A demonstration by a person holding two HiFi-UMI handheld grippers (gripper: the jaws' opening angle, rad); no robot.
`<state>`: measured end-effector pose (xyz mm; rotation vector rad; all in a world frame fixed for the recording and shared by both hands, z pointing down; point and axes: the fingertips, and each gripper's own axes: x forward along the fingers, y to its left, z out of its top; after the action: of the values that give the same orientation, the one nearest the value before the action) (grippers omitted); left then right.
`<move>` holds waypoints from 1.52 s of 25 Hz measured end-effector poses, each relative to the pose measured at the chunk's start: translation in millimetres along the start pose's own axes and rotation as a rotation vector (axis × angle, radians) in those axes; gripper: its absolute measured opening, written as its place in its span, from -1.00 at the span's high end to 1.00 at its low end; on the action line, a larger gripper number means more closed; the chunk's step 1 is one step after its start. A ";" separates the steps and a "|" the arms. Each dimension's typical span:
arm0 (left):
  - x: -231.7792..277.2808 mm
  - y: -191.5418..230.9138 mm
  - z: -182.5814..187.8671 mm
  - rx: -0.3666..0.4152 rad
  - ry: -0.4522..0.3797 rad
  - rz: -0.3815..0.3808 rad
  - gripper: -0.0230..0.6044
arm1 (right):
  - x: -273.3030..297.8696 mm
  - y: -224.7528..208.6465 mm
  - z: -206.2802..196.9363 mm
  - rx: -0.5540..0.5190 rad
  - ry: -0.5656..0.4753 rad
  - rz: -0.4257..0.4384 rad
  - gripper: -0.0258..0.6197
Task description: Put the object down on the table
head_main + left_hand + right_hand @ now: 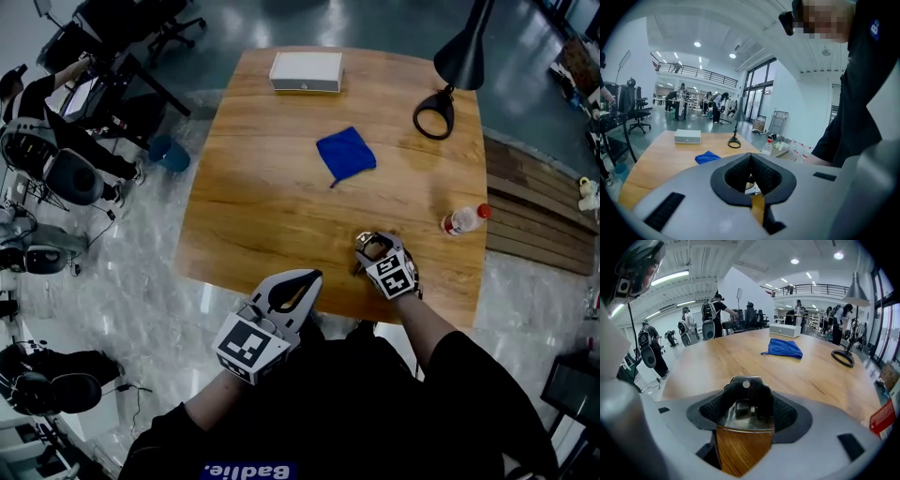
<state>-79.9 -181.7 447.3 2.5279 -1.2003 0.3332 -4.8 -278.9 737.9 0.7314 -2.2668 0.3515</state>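
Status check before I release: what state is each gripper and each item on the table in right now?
left gripper: shut, empty, at the table's near edge.
right gripper: shut on the dark metal object, low over the table; contact unclear.
bottle: lying on its side, red cap on.
blue cloth: loosely folded, lying flat.
white box: closed.
lamp: standing on its ring base.

Head view: steeply down on the light wooden table [262, 206]; gripper views skim low across it — all share the folded blue cloth [345, 153].
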 end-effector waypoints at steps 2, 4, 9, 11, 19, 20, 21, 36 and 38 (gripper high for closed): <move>-5.2 1.8 -0.7 0.000 0.002 0.004 0.91 | 2.0 -0.5 -1.7 -0.006 0.001 -0.009 0.02; -11.0 3.2 -2.6 -0.001 0.002 0.008 0.90 | 4.2 0.3 -5.4 -0.002 0.008 -0.015 0.02; -24.6 4.9 -4.9 0.002 0.000 0.011 0.90 | 6.3 2.2 -11.2 0.037 0.034 -0.034 0.02; -29.9 6.2 -4.0 0.006 -0.002 0.012 0.90 | 7.3 2.2 -12.7 0.038 0.040 -0.040 0.02; -55.7 14.3 -2.6 0.021 -0.022 -0.003 0.91 | 5.3 6.2 -2.9 0.042 0.027 -0.046 0.01; -59.1 15.0 -2.2 0.023 -0.028 -0.009 0.90 | 2.3 6.5 0.0 0.042 0.017 -0.054 0.01; -62.6 15.6 -2.0 0.025 -0.035 -0.016 0.90 | -1.7 6.9 2.9 0.042 0.008 -0.064 0.00; -73.2 1.8 -13.0 0.006 -0.111 -0.233 0.90 | -137.9 55.8 72.4 0.131 -0.235 -0.209 0.00; -69.3 -11.9 -11.7 0.017 -0.116 -0.239 0.90 | -156.2 61.7 77.7 0.136 -0.284 -0.192 0.00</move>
<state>-114.3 -121.2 432.1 2.7007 -0.9219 0.1405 6.3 -201.2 570.3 1.1219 -2.4259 0.3283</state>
